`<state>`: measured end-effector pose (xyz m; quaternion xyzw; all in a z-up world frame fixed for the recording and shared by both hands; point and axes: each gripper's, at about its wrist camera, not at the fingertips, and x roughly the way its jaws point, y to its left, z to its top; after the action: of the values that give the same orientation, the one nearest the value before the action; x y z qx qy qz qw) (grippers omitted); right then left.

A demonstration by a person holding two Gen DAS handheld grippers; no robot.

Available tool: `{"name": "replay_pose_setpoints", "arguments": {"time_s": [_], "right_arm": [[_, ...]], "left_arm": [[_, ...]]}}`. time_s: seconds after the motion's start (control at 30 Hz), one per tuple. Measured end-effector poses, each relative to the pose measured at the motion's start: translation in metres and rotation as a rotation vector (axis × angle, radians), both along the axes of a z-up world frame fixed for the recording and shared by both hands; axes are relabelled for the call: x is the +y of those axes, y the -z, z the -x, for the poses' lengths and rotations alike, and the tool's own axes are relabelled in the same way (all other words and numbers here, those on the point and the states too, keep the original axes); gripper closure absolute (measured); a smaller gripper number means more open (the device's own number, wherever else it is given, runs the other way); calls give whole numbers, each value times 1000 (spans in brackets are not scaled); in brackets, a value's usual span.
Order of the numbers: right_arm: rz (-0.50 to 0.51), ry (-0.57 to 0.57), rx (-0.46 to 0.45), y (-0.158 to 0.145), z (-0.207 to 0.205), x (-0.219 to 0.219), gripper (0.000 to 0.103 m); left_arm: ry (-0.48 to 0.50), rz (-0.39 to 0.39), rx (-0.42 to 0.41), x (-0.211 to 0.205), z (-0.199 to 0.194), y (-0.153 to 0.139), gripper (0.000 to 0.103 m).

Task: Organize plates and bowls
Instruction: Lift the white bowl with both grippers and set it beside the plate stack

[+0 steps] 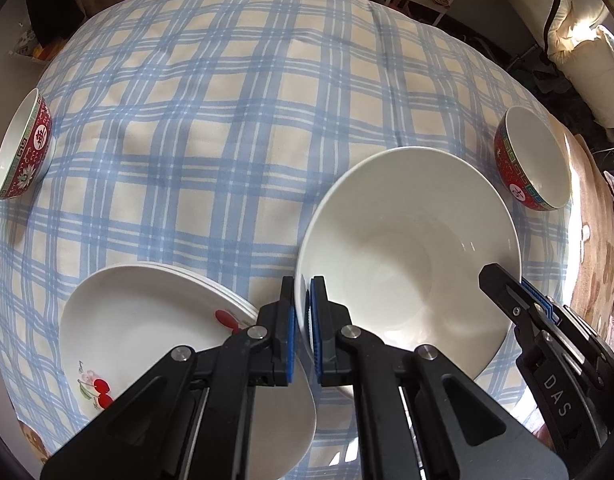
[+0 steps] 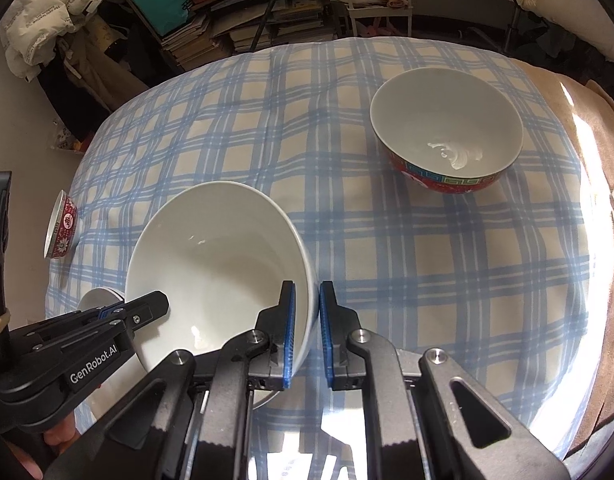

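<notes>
A large white bowl point(image 1: 407, 248) is held by its rim from both sides, low over the checked tablecloth point(image 1: 211, 120). My left gripper point(image 1: 303, 294) is shut on the bowl's left rim, one blue pad inside and one outside. My right gripper point(image 2: 307, 294) is shut on the opposite rim of the white bowl point(image 2: 219, 256), which looks tilted in this view. Each gripper shows in the other's view: the right gripper point(image 1: 503, 284) and the left gripper point(image 2: 147, 306). A stack of white plates with cherry prints point(image 1: 147, 320) lies just left of the bowl. Whether the bowl touches the cloth I cannot tell.
A red patterned bowl point(image 1: 531, 156) point(image 2: 447, 128) stands at the table's right. Another red bowl point(image 1: 23, 148) point(image 2: 61, 226) sits at the left edge. Shelves of books point(image 2: 267, 28) and cushions lie beyond the table. A brown blanket point(image 2: 611, 240) borders the right side.
</notes>
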<state>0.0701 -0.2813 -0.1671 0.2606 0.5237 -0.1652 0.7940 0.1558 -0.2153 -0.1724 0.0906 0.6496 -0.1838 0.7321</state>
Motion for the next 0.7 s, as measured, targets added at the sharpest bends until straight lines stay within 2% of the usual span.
{"name": "replay_pose_setpoints", "arguments": {"time_s": [0.33, 0.47, 0.6, 0.7], "right_arm": [[-46, -11, -43, -4, 2, -7, 90], [-24, -4, -86, -18, 7, -12, 90], [-10, -9, -124, -36, 17, -23, 90], [20, 14, -147, -50, 27, -38, 89]], "left_arm": [[-1, 8, 30, 1, -6, -6, 95], [25, -18, -40, -1, -9, -28, 90], [66, -2, -102, -9, -6, -51, 88], [94, -9, -157, -20, -4, -64, 82]]}}
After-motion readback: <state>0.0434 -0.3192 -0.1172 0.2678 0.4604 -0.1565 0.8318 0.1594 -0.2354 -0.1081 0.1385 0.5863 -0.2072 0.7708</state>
